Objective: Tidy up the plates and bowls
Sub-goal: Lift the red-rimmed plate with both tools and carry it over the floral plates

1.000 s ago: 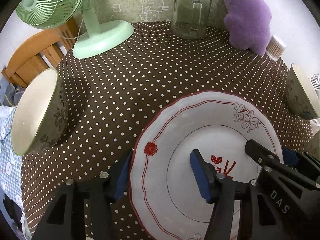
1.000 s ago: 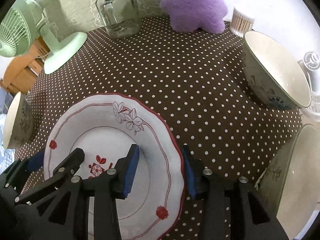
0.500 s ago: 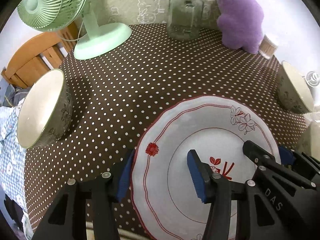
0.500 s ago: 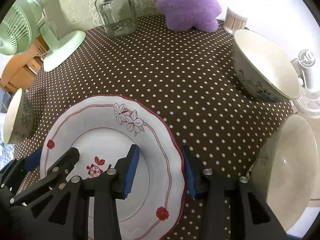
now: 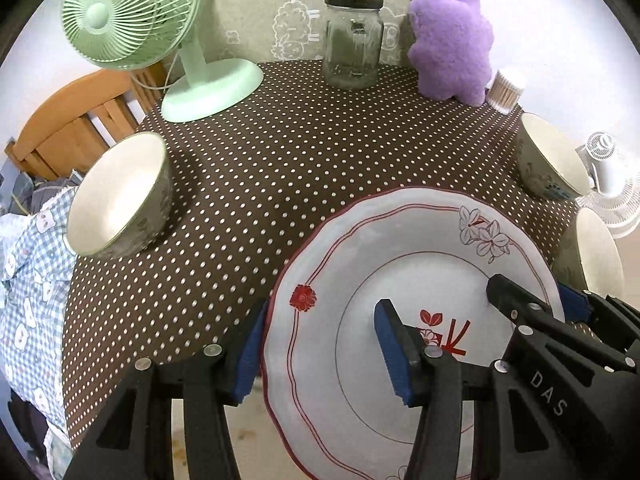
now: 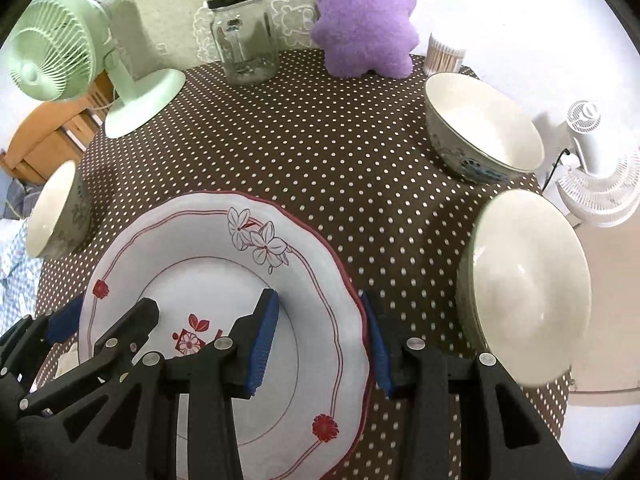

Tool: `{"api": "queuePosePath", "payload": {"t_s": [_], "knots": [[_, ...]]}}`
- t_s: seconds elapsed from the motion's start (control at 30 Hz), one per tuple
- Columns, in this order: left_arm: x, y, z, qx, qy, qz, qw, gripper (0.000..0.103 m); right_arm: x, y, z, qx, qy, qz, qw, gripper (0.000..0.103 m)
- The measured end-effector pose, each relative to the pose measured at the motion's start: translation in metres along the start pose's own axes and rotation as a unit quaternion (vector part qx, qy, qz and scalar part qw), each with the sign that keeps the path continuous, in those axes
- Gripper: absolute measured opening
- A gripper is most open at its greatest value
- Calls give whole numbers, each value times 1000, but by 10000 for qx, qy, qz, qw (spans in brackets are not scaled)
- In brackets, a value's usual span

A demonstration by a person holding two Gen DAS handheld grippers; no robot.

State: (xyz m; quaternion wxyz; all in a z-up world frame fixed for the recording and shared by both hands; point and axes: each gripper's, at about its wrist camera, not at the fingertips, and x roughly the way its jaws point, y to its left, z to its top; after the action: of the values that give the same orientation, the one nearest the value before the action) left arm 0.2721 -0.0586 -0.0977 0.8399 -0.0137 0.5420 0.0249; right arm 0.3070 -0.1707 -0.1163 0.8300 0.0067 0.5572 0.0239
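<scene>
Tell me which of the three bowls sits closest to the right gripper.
The plain cream bowl at the table's near right edge, beside the right gripper; the others sit farther off.

We hold both grippers angled steeply downward, the left gripper (image 5: 324,354) clamped over the left rim of the plate (image 5: 400,256) and the right gripper (image 6: 320,334) clamped over its right rim, one blue pad above, one beneath

My plate (image 5: 400,280) runs off the bottom edge in both views. My right claw (image 6: 318,338) covers part of its painted centre, and its outer pad (image 6: 374,340) sits behind the rim. Whether the plate touches the bench (image 6: 320,152) cannot be determined.
</scene>
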Motion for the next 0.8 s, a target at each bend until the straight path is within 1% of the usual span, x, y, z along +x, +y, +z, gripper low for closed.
{"api": "queuePosePath", "payload": {"t_s": [0.17,0.47,0.8], "knots": [[-14,8,-13,-18,-26,-63,10000,53,-21,12,-18,-20,-83,-127,9999,46],[-37,28,-43,81,110,-252,9996,53,-51,32,-55,137,-93,-257,9995,46],[-60,50,-66,268,-13,-419,9988,53,-77,56,-82,226,-156,-420,9987,46]]}}
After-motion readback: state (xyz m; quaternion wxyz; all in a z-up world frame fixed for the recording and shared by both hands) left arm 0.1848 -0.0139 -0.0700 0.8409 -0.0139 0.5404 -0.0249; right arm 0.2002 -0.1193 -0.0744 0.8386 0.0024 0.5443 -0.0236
